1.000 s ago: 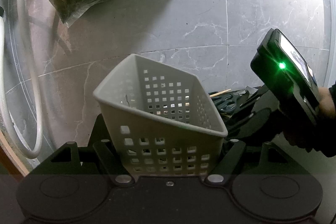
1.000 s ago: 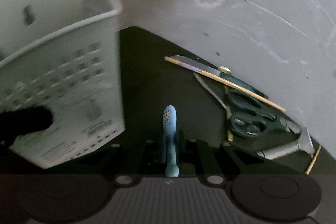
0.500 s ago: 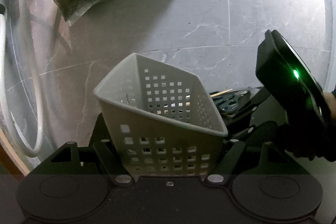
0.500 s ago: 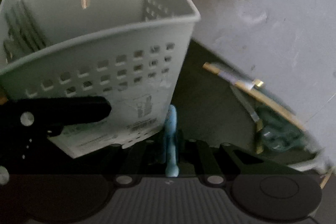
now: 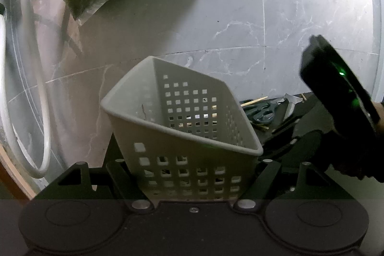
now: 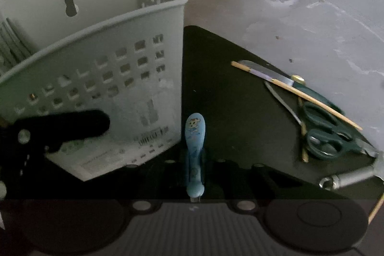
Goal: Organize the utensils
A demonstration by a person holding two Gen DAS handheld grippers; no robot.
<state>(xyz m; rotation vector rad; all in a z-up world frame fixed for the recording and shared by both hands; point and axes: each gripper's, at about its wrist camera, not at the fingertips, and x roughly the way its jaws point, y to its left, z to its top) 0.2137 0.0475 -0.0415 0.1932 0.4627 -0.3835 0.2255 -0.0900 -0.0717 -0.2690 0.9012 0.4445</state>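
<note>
The left gripper (image 5: 192, 174) is clamping one tilted white basket (image 5: 182, 126); the right gripper (image 6: 195, 167) is pinching one blue spoon (image 6: 195, 136), with one pair of scissors (image 6: 321, 131) lying far right on the worktop (image 6: 288, 4).

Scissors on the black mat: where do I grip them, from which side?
I'd grip the scissors by the green handle loops, coming down from above on their near side. They lie flat, the loops are the bulkiest part, and a chopstick crosses their far edge beside the knife.
</note>
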